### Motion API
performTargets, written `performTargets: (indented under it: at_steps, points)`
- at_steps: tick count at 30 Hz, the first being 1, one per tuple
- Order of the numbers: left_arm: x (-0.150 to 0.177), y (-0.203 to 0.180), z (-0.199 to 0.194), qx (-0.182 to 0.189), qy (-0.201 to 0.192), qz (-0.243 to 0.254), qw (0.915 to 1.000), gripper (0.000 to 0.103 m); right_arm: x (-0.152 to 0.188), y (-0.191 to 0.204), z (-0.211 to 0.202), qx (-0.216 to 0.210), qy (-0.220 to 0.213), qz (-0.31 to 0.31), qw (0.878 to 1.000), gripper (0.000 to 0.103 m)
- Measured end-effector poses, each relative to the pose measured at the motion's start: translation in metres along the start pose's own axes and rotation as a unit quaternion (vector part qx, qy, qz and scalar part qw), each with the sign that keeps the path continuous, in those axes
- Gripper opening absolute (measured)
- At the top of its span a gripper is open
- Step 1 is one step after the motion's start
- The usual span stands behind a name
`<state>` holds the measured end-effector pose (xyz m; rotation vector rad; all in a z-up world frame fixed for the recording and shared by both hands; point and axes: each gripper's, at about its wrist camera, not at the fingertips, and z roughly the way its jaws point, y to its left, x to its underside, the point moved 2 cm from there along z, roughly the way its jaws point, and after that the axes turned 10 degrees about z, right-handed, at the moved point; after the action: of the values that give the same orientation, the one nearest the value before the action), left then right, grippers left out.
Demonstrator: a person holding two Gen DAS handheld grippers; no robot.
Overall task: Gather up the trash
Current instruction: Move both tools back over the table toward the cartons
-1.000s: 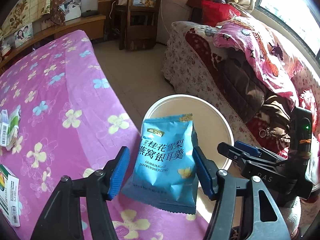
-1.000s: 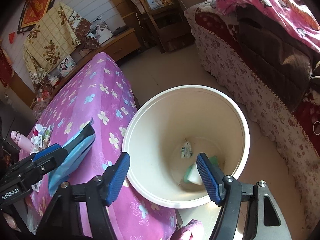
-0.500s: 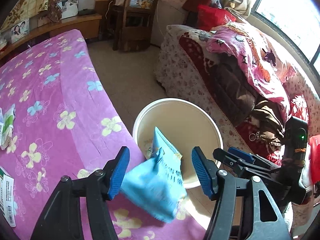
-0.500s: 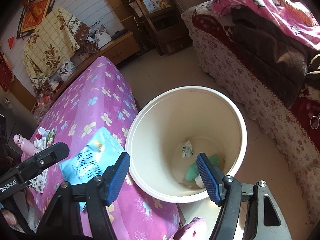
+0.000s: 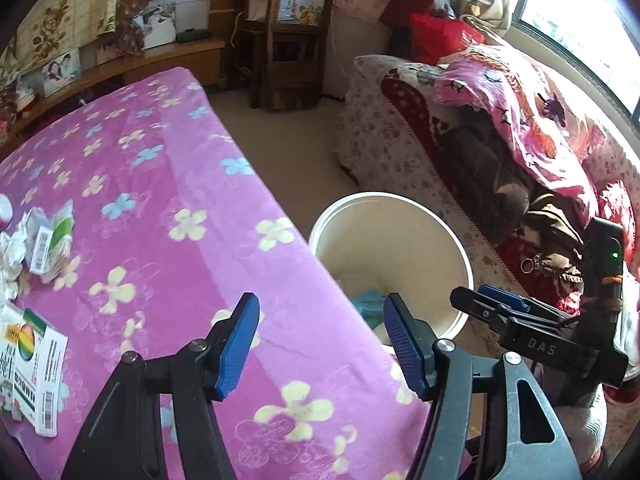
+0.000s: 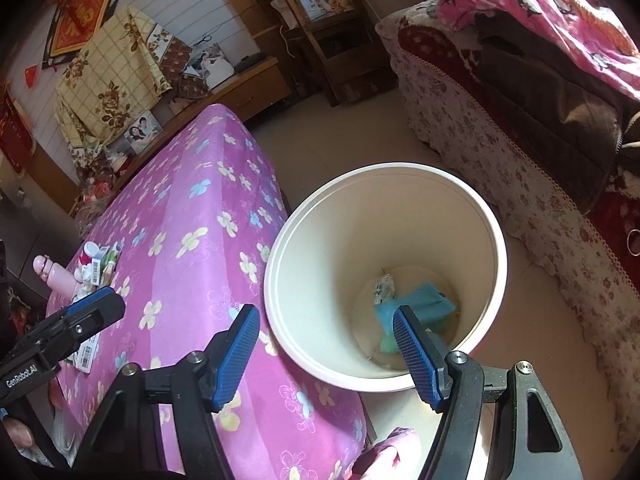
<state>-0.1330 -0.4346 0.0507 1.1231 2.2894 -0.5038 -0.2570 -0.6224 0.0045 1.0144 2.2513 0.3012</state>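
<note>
Blue packet (image 6: 424, 300) half hidden behind right tool (image 6: 326, 350).

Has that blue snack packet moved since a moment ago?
Yes. The blue snack packet has dropped from between the left hand-held gripper fingers into the white bucket.

both wrist views look steeply down and forward, sharing the cream bin (image 5: 456, 240) (image 6: 280, 248) beside the pink flowered table (image 5: 160, 184) (image 6: 192, 216).

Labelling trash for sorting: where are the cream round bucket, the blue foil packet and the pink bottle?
cream round bucket (image 6: 494, 216), right wrist view, far rim.
blue foil packet (image 6: 424, 300), right wrist view, its middle.
pink bottle (image 6: 54, 274), right wrist view, body.
</note>
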Motion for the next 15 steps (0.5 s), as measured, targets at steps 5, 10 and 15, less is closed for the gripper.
performTargets:
  at_steps: [5, 10, 15]
  points:
    - [0.012, 0.007, -0.007, -0.023, -0.003, -0.003, 0.9997, 0.065, 0.013, 0.019, -0.002, -0.001, 0.003, -0.022, 1.000, 0.073]
    - [0.023, 0.018, -0.019, -0.045, -0.010, -0.005, 0.9989, 0.065, 0.023, 0.040, -0.006, 0.000, 0.000, -0.046, 0.999, 0.073]
    - [0.033, 0.036, -0.034, -0.058, -0.019, -0.024, 0.9978, 0.065, 0.032, 0.063, -0.013, 0.003, -0.012, -0.068, 0.998, 0.073]
